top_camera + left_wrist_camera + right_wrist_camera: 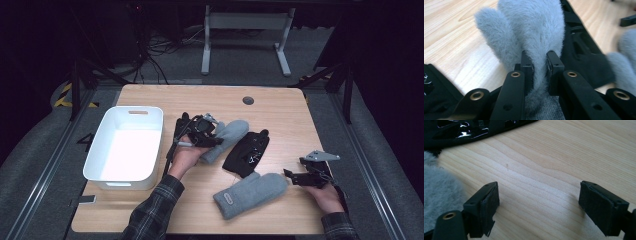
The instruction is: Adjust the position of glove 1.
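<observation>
My left gripper (207,134) (539,62) is shut on a fuzzy grey mitten (231,136) (534,27), its pads squeezing the mitten near the cuff, with the thumb and hand part stretching away over the wooden table (280,110). A second grey mitten (250,193) (439,195) lies at the front of the table. Just right of it, my right gripper (295,176) (539,202) rests low over bare wood, jaws wide open with nothing between them. A black glove (247,152) (584,55) (474,130) lies between the two mittens.
A white plastic bin (125,147) stands at the table's left side, beside my left hand. A round cable grommet (248,100) sits near the far edge. Beyond the table, a desk frame and cables stand on the dark floor.
</observation>
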Demonstrator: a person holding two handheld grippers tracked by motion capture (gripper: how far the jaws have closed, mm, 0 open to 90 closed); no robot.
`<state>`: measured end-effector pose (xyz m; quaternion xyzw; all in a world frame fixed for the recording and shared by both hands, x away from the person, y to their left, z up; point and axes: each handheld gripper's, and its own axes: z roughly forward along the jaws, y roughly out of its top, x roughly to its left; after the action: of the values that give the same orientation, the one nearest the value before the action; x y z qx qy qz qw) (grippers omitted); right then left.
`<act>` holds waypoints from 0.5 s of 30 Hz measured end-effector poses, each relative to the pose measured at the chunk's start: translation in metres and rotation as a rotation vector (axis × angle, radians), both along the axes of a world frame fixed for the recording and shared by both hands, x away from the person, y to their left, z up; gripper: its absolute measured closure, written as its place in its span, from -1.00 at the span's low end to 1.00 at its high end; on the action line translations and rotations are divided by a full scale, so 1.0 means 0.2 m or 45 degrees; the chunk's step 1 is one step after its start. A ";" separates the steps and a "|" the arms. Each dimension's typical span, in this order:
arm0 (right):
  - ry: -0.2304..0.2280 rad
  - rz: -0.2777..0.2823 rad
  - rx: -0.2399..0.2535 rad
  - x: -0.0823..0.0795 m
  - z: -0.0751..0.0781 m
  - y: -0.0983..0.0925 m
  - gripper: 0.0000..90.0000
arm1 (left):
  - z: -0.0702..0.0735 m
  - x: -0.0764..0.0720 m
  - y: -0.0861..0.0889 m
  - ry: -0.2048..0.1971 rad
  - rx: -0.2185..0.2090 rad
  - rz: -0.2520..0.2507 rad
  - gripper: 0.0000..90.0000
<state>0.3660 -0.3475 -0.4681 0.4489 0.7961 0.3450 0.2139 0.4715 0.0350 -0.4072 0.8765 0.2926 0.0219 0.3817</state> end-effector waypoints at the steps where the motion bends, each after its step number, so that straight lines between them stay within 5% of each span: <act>1: 0.000 0.000 0.000 0.00 0.00 0.00 -0.62 | 0.01 -0.01 0.00 0.008 -0.007 -0.013 0.77; 5: 0.000 0.000 0.000 0.00 0.00 0.00 -0.62 | 0.05 -0.06 -0.01 0.023 0.001 -0.055 0.78; 10: 0.000 0.000 0.000 0.00 0.00 0.00 -0.62 | 0.09 -0.13 -0.01 0.051 -0.072 -0.114 0.79; 15: 0.000 0.000 -0.001 0.00 0.00 0.00 -0.62 | 0.12 -0.21 -0.03 0.051 -0.083 -0.172 0.79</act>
<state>0.3659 -0.3475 -0.4681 0.4488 0.7962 0.3448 0.2141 0.4297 0.0296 -0.3830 0.8816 0.2410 -0.0311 0.4047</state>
